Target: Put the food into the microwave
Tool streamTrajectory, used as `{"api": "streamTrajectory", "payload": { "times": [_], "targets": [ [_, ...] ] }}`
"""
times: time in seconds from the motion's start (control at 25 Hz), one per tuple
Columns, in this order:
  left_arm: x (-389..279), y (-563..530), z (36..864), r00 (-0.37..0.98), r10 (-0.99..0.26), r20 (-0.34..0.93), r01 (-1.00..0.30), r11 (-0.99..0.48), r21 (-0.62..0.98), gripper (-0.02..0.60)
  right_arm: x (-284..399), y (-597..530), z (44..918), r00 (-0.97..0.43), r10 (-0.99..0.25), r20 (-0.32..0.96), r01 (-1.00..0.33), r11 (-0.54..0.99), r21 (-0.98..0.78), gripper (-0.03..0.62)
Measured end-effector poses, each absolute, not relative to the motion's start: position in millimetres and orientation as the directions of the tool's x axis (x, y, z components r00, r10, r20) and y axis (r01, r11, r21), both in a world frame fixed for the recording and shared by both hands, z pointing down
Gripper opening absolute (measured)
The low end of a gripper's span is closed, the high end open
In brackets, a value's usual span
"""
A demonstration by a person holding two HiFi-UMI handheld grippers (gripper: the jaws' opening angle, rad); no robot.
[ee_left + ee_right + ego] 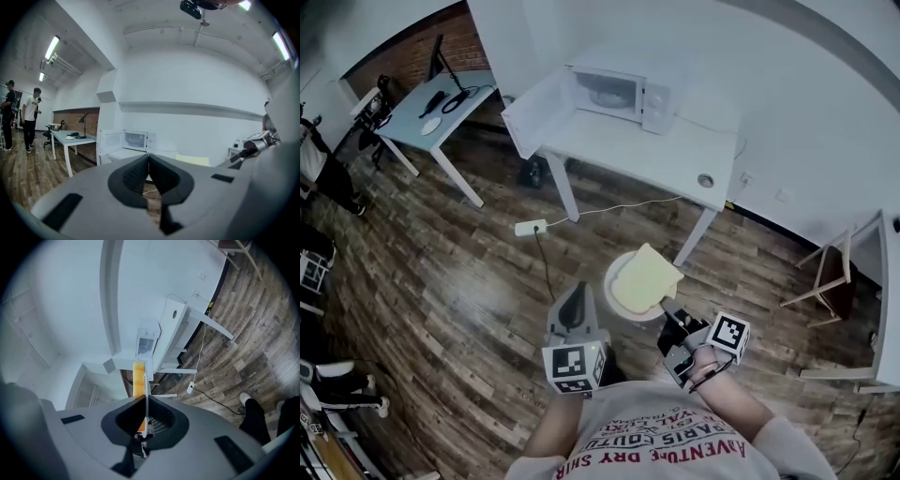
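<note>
One pale yellow slice (647, 277) lies flat on a white plate (609, 281) — the plate's rim is pinched in the right gripper (668, 322), held out about level over the wood floor (469, 281). The left gripper (573, 295) is closed on nothing. Ahead, the microwave (614, 94) (door (534, 112) swung open) sits on a white worktop (675, 155).

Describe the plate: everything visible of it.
The plate is round, white and smooth, probably ceramic or plastic. It is held roughly level above the wood floor, clamped at its near rim by the right gripper, whose jaws are shut on it. A pale yellow square slice lies on it, overhanging its rim.
</note>
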State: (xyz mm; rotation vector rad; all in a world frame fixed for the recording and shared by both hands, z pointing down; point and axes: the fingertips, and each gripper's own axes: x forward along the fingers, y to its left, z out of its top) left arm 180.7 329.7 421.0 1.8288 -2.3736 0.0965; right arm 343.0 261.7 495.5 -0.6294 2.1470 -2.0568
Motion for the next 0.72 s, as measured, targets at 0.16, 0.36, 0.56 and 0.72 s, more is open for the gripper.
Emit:
{"api": "streamTrajectory", "payload": {
  "times": [0.16, 0.36, 0.56, 0.72],
  "targets": [
    [124.5, 288.4, 411.6, -0.235, -0.962, 0.136, -0.970, 0.242, 0.036, 0.006, 293.9, 221.2, 488.5, -0.900, -0.389, 0.195, -0.214, 0.006, -0.977, 0.020],
    [57.4, 233.8, 395.3, -0.198, -0.974, 0.109, -0.979, 0.202, 0.030, 0.006, 230.9, 173.9, 478.8, -0.886, -0.423, 0.188, -0.212, 0.010, -0.977, 0.020],
    [9.3, 190.4, 387.1, -0.176, -0.980, 0.094, -0.984, 0.179, 0.023, 0.006, 183.1, 136.0, 477.8, -0.878, -0.441, 0.187, -0.203, -0.011, -0.979, 0.020],
    [-15.4, 162.3, 401.5, -0.182, -0.975, 0.129, -0.981, 0.190, 0.050, 0.006, 156.6, 104.6, 483.3, -0.879, -0.432, 0.203, -0.210, -0.033, -0.977, 0.020]
  ]
}}
